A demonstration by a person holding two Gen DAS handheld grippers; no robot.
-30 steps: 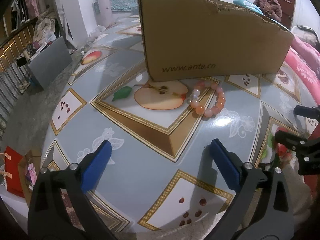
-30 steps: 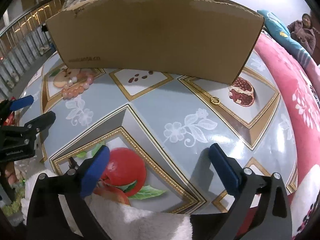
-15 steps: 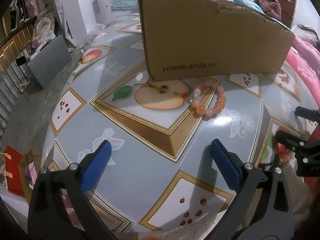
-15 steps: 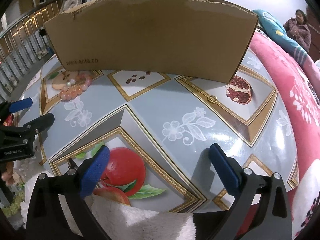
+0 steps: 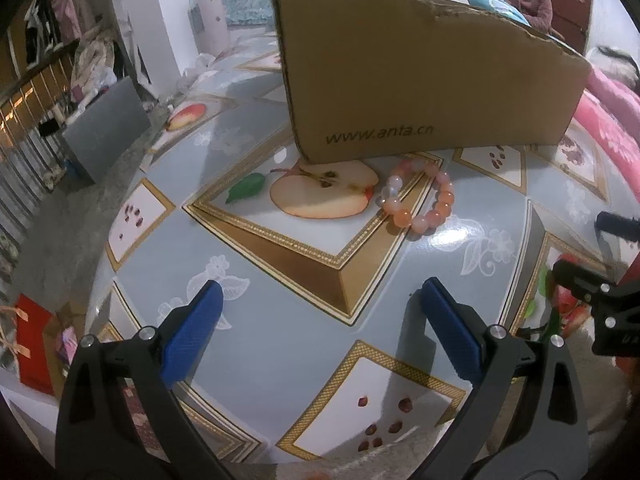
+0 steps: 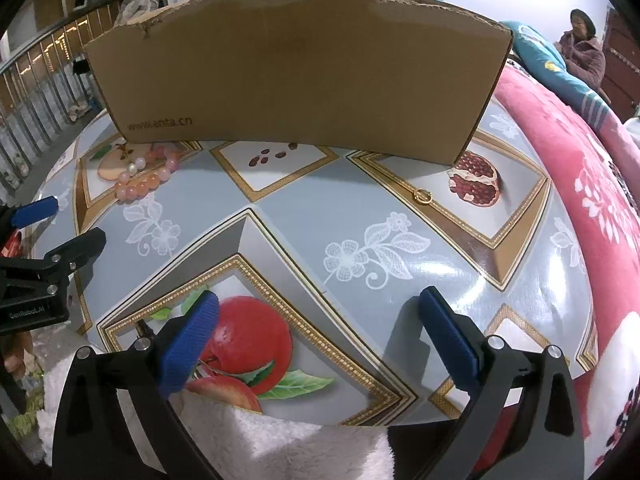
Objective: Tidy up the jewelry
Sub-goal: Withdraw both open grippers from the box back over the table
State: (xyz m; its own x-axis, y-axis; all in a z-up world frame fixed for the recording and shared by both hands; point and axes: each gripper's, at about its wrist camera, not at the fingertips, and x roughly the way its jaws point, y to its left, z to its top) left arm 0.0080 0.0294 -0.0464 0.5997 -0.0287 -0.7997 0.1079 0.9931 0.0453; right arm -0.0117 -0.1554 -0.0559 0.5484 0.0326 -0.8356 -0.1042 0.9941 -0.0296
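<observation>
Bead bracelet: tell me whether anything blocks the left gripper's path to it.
Nothing visible does. The left gripper is open above bare tablecloth, and the bead bracelet lies ahead, slightly to its right, against the foot of the cardboard box.

Your table (image 6: 280, 216) wears a glossy blue-grey cloth printed with gold-framed fruit panels and white lace flowers. From the right wrist view, the cardboard box (image 6: 296, 68) stands at 12 o'clock, the bead bracelet (image 6: 146, 178) lies just in front of its left corner at 10 o'clock, partly on the sliced-apple print, and the small gold ring (image 6: 423, 195) lies at 1 o'clock beside the pomegranate print. Bracelet and ring are well apart.
</observation>
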